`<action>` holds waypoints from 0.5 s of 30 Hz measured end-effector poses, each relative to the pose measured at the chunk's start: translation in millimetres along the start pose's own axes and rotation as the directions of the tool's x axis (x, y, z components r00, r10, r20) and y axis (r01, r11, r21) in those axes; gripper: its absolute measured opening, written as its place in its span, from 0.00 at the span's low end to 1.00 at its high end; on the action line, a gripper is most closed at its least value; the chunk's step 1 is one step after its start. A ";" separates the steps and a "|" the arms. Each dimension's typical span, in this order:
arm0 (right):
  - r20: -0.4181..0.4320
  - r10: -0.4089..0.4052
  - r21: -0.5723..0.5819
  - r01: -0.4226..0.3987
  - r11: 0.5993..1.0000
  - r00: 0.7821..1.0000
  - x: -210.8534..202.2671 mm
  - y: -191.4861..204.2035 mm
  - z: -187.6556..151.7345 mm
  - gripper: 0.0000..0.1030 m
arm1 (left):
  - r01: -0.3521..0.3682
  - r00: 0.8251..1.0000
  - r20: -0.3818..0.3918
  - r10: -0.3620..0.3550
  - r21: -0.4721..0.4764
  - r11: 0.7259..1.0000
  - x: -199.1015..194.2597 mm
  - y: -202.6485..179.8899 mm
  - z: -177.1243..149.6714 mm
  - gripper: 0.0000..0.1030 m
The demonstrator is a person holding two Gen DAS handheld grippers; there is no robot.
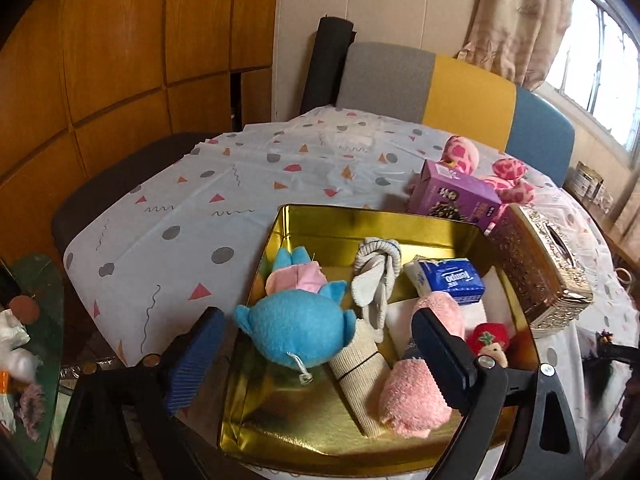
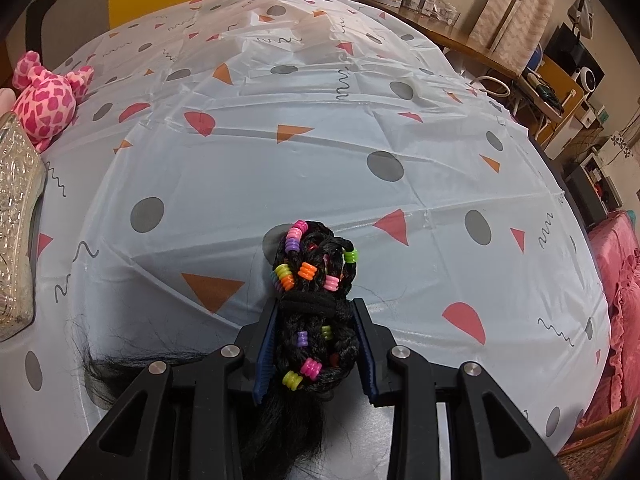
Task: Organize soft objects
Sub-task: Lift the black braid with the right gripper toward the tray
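Left hand-held gripper [image 1: 316, 344] jaws wide apart, nothing clamped; blue plush toy [image 1: 298, 330] lies between its fingers, inside gold tin [image 1: 360, 220]. Right hand-held gripper [image 2: 316, 320] clamped on beaded black braid bundle [image 2: 314, 268], above patterned tabletop [image 2: 240, 160].

Daylight from window [image 1: 596, 64], overexposed; fisheye bending edges, dark corners.

Pretty clearly someone's home, a lived-in dining or living room. The table [image 1: 248, 184] wears a party-pattern plastic tablecloth; behind it sit a grey, yellow and blue padded bench [image 1: 452, 92], wood-panel cabinets [image 1: 120, 60] to its left, and floral curtains [image 1: 516, 20] by a window [image 1: 600, 56] on its right.
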State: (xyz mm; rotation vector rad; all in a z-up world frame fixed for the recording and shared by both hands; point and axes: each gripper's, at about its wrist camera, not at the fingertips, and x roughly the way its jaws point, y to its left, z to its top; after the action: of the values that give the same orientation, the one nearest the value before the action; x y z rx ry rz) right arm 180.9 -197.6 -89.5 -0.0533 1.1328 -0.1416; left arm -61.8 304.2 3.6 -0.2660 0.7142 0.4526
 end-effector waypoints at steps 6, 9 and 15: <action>-0.001 0.051 -0.007 -0.051 0.999 0.999 0.7 13.9 7.2 0.33 | 0.007 1.000 0.016 -0.007 0.009 1.000 -11.7 -1.3 -2.0 0.92; -0.014 0.089 0.008 -0.089 0.996 0.996 3.9 25.6 17.5 0.33 | 0.009 1.000 0.016 -0.009 0.009 1.000 -15.0 -0.7 -3.8 0.92; -0.017 0.132 0.003 -0.132 0.991 0.991 2.7 60.5 38.9 0.32 | 0.009 1.000 0.016 -0.009 0.016 1.000 -18.6 0.5 -7.3 0.92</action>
State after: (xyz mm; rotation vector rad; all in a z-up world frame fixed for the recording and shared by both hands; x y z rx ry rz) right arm 222.5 -139.2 -82.4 0.0247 1.1499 -0.0258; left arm -78.6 296.1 10.9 -0.2506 0.7004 0.4396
